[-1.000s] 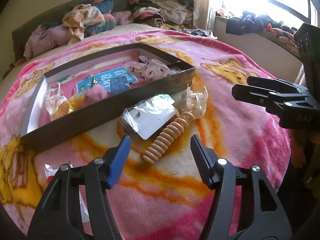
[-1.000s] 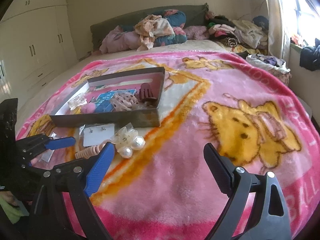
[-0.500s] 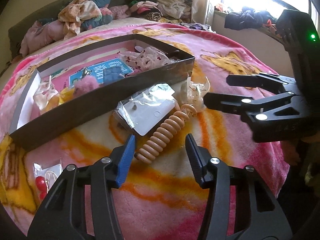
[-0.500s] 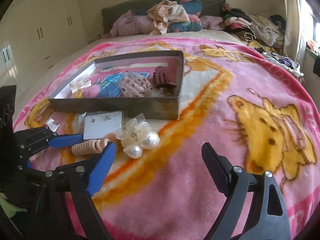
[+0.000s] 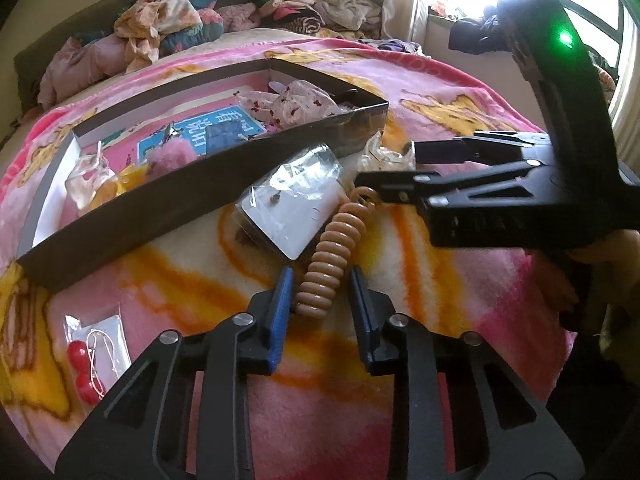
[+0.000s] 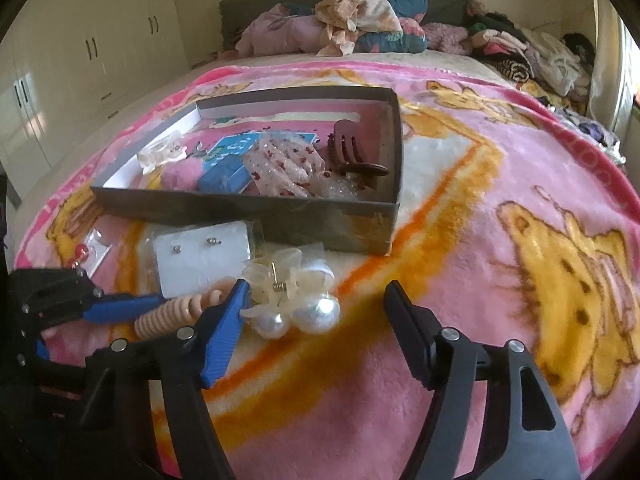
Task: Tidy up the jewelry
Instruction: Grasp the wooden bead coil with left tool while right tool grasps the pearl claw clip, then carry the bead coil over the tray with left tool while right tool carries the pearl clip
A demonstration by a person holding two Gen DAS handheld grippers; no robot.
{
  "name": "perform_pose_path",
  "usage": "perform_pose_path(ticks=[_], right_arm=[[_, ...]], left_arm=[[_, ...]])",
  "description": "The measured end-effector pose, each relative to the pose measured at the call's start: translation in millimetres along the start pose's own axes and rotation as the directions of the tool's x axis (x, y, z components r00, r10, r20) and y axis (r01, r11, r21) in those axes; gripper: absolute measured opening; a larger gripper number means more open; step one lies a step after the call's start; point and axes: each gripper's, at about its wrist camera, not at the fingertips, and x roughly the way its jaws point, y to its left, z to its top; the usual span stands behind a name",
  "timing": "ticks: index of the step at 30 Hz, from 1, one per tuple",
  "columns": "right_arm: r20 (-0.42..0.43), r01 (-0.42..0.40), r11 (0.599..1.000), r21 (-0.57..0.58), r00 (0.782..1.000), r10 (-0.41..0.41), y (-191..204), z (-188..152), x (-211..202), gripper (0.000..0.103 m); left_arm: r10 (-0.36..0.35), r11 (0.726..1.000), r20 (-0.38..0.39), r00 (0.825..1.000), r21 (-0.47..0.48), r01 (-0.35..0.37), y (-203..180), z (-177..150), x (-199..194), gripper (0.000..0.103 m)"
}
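Observation:
A tan spiral hair tie [image 5: 330, 256] lies on the pink blanket; its near end sits between the open jaws of my left gripper [image 5: 318, 298], not clamped. It also shows in the right wrist view [image 6: 176, 312]. A clear claw clip with pearls [image 6: 292, 296] lies just ahead of my open right gripper [image 6: 316, 304], which shows from the side in the left wrist view [image 5: 384, 164]. An earring card in plastic [image 5: 296, 208] lies beside the grey box [image 5: 132, 220]. The box holds a brown claw clip [image 6: 352, 152], a floral scrunchie [image 6: 284, 164] and other pieces.
A small bag with red beads [image 5: 96, 348] lies at the near left on the blanket. Piled clothes [image 6: 360, 20] line the headboard and the window side. White wardrobes [image 6: 80, 60] stand to the left of the bed.
My left gripper moved forward over the spiral hair tie's near end and narrowed its jaws. My right gripper came in lower toward the pearl claw clip.

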Motion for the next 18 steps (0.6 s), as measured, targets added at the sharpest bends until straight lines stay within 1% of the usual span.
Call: perform_pose_path(ticks=[2, 3, 4, 8, 13, 18], right_arm=[[-0.003, -0.018, 1.000, 0.001, 1.000, 0.018, 0, 0, 1, 0.056], [-0.005, -0.029, 1.000, -0.002, 1.000, 0.029, 1, 0, 1, 0.047], [-0.010, -0.032, 0.999, -0.006, 0.999, 0.032, 2, -1, 1, 0.043], [0.000, -0.021, 1.000, -0.007, 1.000, 0.021, 4, -4, -3, 0.042], [0.021, -0.005, 0.999, 0.036, 1.000, 0.004, -3, -10, -16, 0.042], [0.055, -0.004, 0.998, 0.067, 0.998, 0.000, -7, -14, -34, 0.042]], left_arm=[[-0.006, 1.000, -0.006, 1.000, 0.005, 0.006, -2, -1, 0, 0.014], [-0.006, 1.000, -0.007, 1.000, 0.010, 0.006, -4, -1, 0, 0.013], [-0.005, 1.000, -0.008, 1.000, 0.013, 0.005, -5, -2, -1, 0.013], [-0.007, 1.000, -0.008, 1.000, 0.014, 0.007, -8, -3, -3, 0.012], [-0.024, 1.000, 0.002, 1.000, 0.000, 0.024, -7, -2, -9, 0.011], [-0.028, 1.000, 0.035, 0.999, 0.000, 0.028, -9, 3, -20, 0.011]])
